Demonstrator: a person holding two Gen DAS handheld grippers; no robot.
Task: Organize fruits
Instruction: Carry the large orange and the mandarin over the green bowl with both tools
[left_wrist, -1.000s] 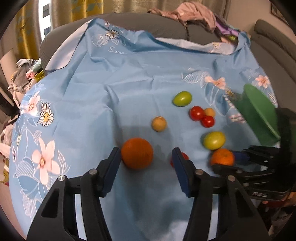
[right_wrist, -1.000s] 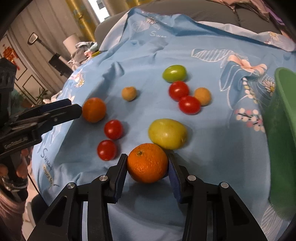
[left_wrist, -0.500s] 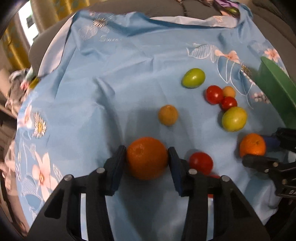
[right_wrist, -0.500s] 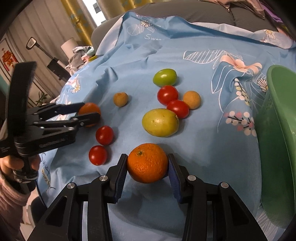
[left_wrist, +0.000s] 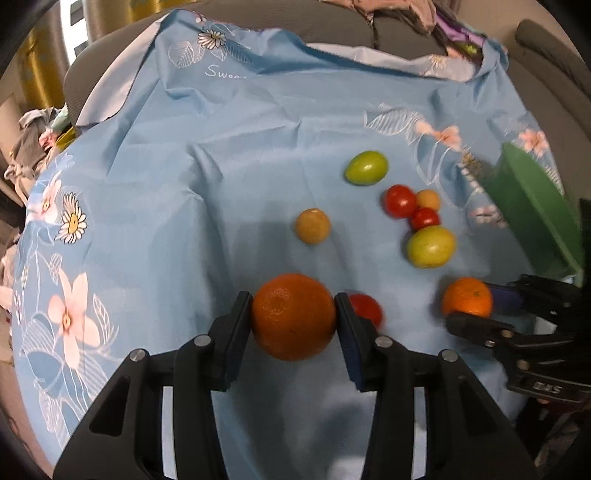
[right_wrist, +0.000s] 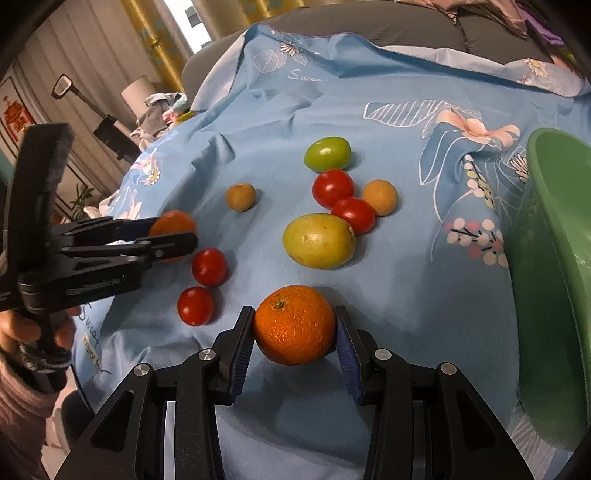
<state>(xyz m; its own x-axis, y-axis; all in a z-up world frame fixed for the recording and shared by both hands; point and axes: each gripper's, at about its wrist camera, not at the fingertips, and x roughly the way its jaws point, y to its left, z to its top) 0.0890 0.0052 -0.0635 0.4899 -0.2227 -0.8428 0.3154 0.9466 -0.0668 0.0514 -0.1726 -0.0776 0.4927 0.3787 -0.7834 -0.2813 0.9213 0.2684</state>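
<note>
Holding one fruit in each tool, I logged this as the pick step of the sort, with both carries to the green bowl (right_wrist: 554, 266) not yet made. The bowl sat at the 3 o'clock edge of the right wrist view, on the blue floral cloth (left_wrist: 229, 155).

Left gripper (left_wrist: 294, 317): jaws pinched on the larger orange (left_wrist: 293, 316), pads touching both flanks, fruit dead centre between them at 6 o'clock. Whether it was clear of the cloth, I could not tell.

Right gripper (right_wrist: 294, 325): jaws likewise clamped on the smaller orange (right_wrist: 294, 324), stem end up, at 6 o'clock in its own view.

Judgement: next move calls for carrying toward 3 o'clock, right tool first since it is nearer the bowl, and lifting over the rim.

Loose on the cloth: yellow-green fruit (right_wrist: 318, 240) at 12 o'clock of the right jaws, touching a red tomato (right_wrist: 352, 215); green fruit (right_wrist: 327, 153) beyond; two tomatoes (right_wrist: 209, 266) at 10 o'clock.
</note>
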